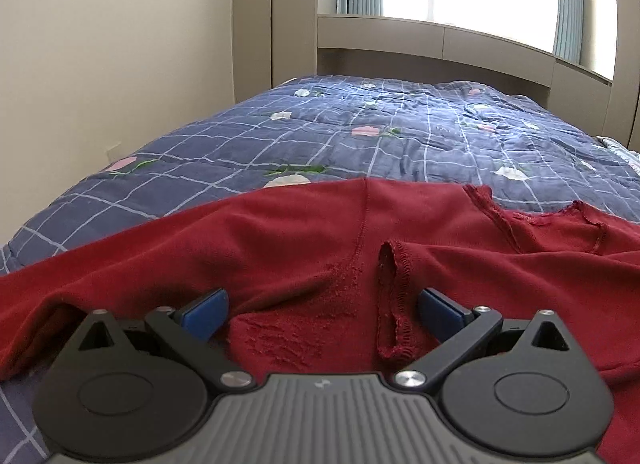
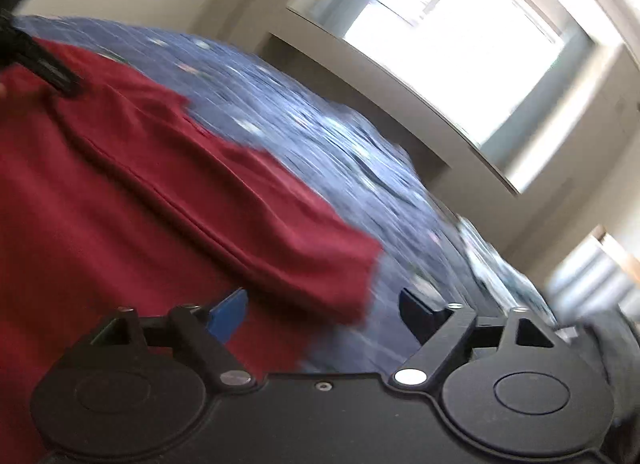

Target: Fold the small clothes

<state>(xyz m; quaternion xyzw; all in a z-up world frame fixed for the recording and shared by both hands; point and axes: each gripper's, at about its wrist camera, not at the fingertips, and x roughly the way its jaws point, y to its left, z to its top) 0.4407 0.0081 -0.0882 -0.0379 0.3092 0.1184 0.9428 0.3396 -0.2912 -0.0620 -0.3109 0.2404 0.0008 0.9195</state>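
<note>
Both tongs were spread apart: left tongs (image 1: 323, 310) low over the dark red shirt (image 1: 280, 248) on the plaid quilt (image 1: 360, 135), right tongs (image 2: 324, 312) at the shirt's edge, blurry.

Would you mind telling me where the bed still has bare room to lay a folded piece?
Free: the blue checked quilt between the red garment and the headboard shelf, and a strip toward the left wall. Crowded: the near edge, where the garment lies between the open left hand-held gripper fingers.
</note>
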